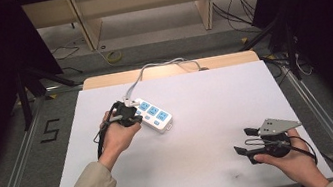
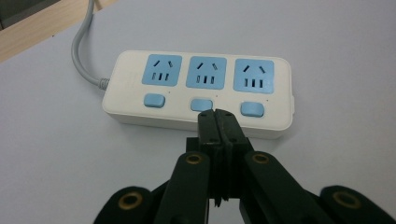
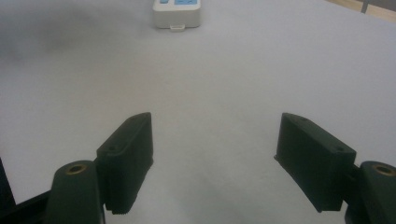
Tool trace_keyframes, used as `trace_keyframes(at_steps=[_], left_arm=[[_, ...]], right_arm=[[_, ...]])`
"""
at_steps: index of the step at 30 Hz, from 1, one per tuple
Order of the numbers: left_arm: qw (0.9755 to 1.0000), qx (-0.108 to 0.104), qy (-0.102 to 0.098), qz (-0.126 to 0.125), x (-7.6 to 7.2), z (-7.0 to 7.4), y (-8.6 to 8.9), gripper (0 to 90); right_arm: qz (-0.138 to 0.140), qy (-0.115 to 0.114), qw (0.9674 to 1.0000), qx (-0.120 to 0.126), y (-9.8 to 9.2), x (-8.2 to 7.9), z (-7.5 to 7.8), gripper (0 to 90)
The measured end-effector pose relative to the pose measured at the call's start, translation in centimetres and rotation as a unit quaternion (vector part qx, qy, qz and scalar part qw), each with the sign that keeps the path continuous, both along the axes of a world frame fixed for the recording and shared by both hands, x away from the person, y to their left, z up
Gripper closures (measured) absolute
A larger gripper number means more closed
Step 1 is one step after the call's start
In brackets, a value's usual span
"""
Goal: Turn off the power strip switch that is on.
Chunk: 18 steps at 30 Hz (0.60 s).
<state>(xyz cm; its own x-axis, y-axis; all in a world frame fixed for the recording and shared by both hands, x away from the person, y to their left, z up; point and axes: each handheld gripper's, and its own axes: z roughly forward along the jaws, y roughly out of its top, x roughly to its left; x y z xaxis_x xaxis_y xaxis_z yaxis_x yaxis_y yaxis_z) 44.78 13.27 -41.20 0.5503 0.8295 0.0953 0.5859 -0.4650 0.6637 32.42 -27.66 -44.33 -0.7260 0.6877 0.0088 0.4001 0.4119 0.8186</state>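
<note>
Tool tips pressed together, our left tool point(image 2: 217, 122) points its closed black jaws at the middle blue switch point(image 2: 201, 103) of the power strip point(image 2: 198, 91), touching or just short of it; we cannot tell which. It grips nothing. Our right tool point(image 3: 215, 158) sits well apart near the counter's point(image 1: 211, 132) front right corner, jaws spread wide and empty.

The strip lies toward the left of the counter's middle, its grey cord point(image 2: 83, 56) trailing off the far edge.

We judge the main risk to be sliding: the strip is light, glossy plastic on a smooth white surface, and a push that comes in low rather than straight down could shove it away instead of clicking the switch. The narrow tips could also skid off the small rounded button onto the casing. With the right tool so far off, nothing braces the body.

The casing is a cream, round-cornered block with three pale blue socket faces point(image 2: 161, 70) above three matching switches. The jaws are matte, blocky and hard-edged.
</note>
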Motion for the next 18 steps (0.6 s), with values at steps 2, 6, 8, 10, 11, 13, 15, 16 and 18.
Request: trace_keyframes(at_steps=[2,6,8,10,11,13,15,16,18], left_arm=[[1.0,0.001,-0.001,0.001,0.1,0.0,0.0,89.9],[1.0,0.008,0.001,0.001,0.5,-0.1,-0.1,89.9],[1.0,0.01,0.001,0.0,0.7,-0.1,-0.2,89.9],[1.0,0.009,0.0,0.002,0.9,-0.1,-0.3,89.9],[1.0,0.01,0.001,0.001,1.0,-0.1,-0.3,89.9],[1.0,0.009,0.004,0.001,1.1,-0.1,-0.4,89.9],[0.9999,0.011,0.005,0.0,1.4,-0.1,-0.5,89.9],[0.9999,0.012,0.006,0.0,1.5,-0.1,-0.5,89.9],[0.9998,0.015,0.009,-0.001,1.7,0.0,-0.5,89.9]], right_arm=[[-0.003,0.001,1.0,0.001,0.0,-0.1,0.0,27.7],[-0.002,0.001,1.0,0.0,-0.1,-0.1,0.0,27.6],[-0.003,0.0,1.0,0.0,-0.1,-0.1,0.0,27.6],[-0.003,0.0,1.0,0.0,-0.1,-0.2,0.0,27.6],[-0.003,0.0,1.0,0.0,-0.1,-0.2,0.0,27.6],[-0.005,0.0,1.0,0.002,-0.1,-0.2,0.0,27.6],[-0.006,0.001,1.0,0.0,-0.2,-0.3,0.0,27.7],[-0.006,0.001,1.0,0.0,-0.2,-0.3,0.0,27.7],[-0.006,0.0,1.0,0.0,-0.2,-0.3,0.0,27.7]])
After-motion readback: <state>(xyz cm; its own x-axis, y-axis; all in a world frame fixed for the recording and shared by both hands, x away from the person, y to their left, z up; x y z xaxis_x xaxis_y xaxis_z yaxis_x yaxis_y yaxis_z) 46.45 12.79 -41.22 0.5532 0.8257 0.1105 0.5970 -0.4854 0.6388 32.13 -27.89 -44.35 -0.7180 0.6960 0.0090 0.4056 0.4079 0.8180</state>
